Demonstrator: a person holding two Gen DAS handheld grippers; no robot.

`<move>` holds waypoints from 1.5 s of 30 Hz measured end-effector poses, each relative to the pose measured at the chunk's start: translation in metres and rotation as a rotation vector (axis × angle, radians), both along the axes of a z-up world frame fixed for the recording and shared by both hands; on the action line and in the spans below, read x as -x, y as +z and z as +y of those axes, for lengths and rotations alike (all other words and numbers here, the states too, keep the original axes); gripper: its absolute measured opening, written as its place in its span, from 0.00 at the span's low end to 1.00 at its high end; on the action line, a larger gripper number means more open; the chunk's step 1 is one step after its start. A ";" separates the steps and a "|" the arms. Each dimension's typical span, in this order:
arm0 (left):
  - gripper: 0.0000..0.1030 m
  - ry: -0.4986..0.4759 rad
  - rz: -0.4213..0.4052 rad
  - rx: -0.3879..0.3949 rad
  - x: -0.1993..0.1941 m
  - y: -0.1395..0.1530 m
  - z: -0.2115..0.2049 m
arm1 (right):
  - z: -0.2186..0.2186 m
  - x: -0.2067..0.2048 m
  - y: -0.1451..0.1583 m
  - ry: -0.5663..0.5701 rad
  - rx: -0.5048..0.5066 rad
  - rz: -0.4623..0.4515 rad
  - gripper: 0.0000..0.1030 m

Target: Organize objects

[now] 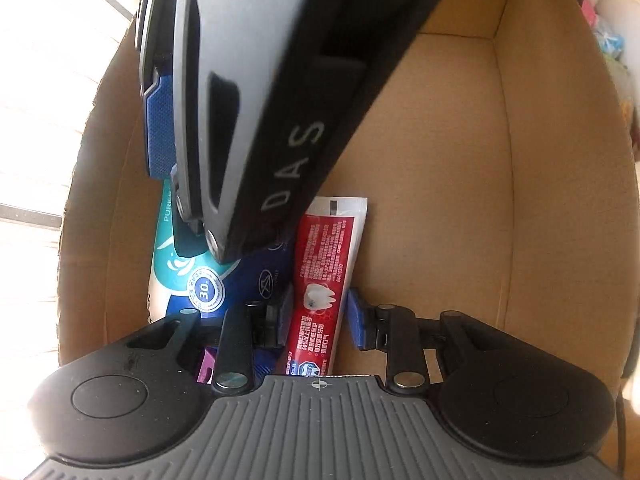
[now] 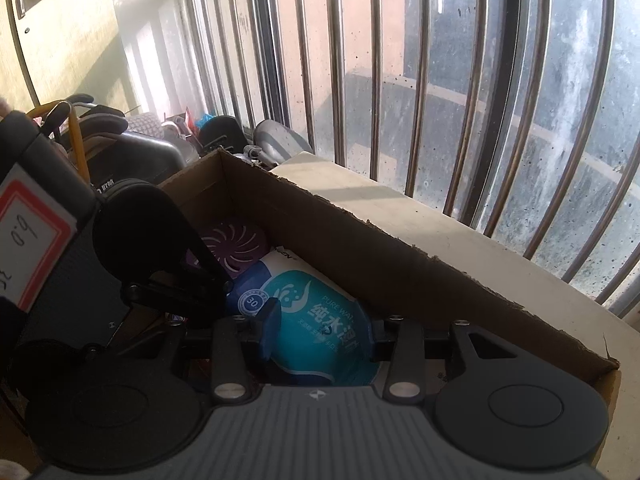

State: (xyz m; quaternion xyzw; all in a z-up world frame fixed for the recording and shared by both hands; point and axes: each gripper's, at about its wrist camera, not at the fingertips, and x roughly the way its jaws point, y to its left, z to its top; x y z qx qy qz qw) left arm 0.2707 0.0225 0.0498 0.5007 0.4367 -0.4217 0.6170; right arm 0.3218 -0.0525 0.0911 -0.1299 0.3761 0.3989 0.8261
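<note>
Cardboard box [image 1: 460,160] fills the left wrist view, brown floor bare on its right half. Red toothpaste tube [image 1: 324,280] lies along the box floor, its lower part between the blue pads of the left claw [image 1: 322,320]; the pads sit close on either side and appear to pinch it. Beside the tube, against the left wall, a teal and white wet wipes pack [image 1: 180,276]. Right claw [image 2: 320,330] reaches into the same box from above; its pads press the sides of the wipes pack [image 2: 320,320], pinching it. Purple round slotted lid [image 2: 236,242] lies behind the pack, near the box corner. Box [image 2: 360,248] stands against a pale ledge [image 2: 400,208] under a barred window [image 2: 400,60].
</note>
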 end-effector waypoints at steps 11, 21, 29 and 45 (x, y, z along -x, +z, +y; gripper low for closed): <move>0.34 0.038 -0.047 -0.002 0.016 -0.008 0.005 | -0.009 0.002 0.005 -0.050 -0.006 -0.016 0.42; 0.67 0.311 -0.207 0.280 0.061 0.070 0.050 | -0.027 0.043 0.046 -0.078 -0.021 -0.120 0.43; 1.00 0.720 -0.592 0.841 0.117 0.102 0.084 | -0.107 0.120 0.089 -0.193 -0.280 -0.241 0.44; 1.00 1.143 -0.650 1.144 0.241 0.091 0.090 | -0.150 0.272 0.036 -0.502 -0.586 -0.363 0.50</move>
